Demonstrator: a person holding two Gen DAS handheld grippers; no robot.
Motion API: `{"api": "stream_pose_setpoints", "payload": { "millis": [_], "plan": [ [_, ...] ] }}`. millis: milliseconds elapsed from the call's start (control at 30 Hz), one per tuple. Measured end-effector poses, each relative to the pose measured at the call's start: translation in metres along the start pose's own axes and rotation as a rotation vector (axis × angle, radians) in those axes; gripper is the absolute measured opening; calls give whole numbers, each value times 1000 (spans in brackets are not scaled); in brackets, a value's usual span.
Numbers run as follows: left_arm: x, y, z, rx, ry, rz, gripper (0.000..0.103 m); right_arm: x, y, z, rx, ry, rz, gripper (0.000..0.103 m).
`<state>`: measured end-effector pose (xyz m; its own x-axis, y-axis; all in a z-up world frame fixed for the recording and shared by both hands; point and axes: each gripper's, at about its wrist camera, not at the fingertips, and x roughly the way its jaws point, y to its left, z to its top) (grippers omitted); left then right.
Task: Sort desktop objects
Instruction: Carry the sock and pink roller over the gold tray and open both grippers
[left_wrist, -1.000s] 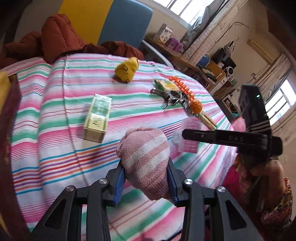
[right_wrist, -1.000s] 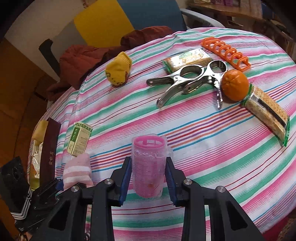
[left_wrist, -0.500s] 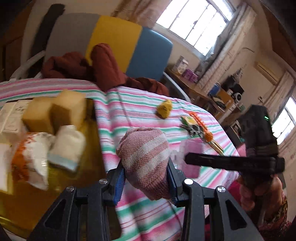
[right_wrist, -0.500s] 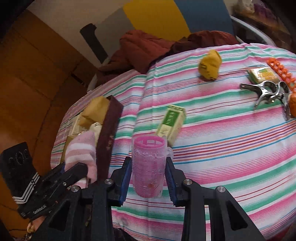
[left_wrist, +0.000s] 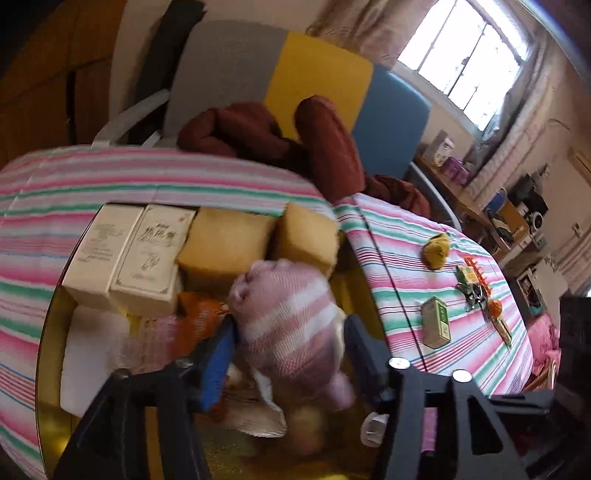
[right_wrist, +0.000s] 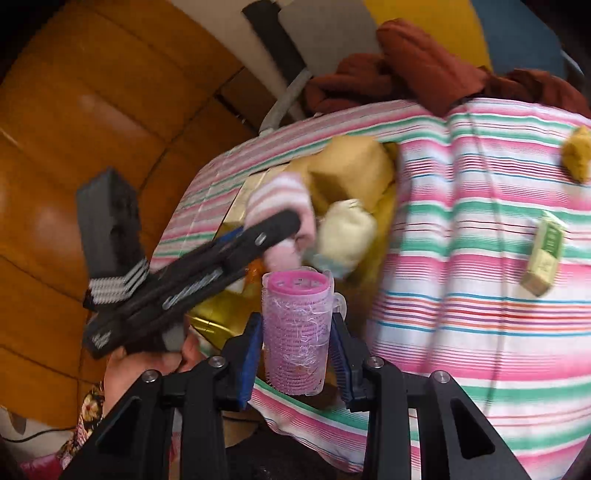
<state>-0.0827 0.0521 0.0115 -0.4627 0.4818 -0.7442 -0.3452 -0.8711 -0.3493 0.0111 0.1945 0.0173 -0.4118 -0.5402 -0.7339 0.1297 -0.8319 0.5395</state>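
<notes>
**Sock loose over the box, roller still clamped**

The left gripper (left_wrist: 288, 350) has just been opening; its jaws stand apart with the pink striped sock (left_wrist: 288, 325) between them, no longer pressed, above the gold box (left_wrist: 55, 417). Ahead of it in the box lie two white cartons (left_wrist: 129, 254) and yellow sponges (left_wrist: 229, 240). The right gripper (right_wrist: 297, 354) is clamped on the pink roller (right_wrist: 297, 332), just beside the box. On the desk (right_wrist: 461, 295), to its right, lies a green carton (right_wrist: 545, 254).

Both wrist cameras look steeply down, close over the yellow bin (left_wrist: 354, 291), sharing the striped tablecloth (right_wrist: 480, 266).
</notes>
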Motion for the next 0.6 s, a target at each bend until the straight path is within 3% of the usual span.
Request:
{"api": "stream_pose_setpoints", "payload": {
  "millis": [167,400,600],
  "plan": [
    [-20,15,-3,-53,-62,-37,75,20,2,1,6,10,-56,53],
    [-48,39,-16,-188,-171,-22,75,16,-6,-10,15,12,-53,53],
    [-53,41,-30,-235,-162,-11,75,12,-9,-16,17,-1,-34,53]
  ]
}}
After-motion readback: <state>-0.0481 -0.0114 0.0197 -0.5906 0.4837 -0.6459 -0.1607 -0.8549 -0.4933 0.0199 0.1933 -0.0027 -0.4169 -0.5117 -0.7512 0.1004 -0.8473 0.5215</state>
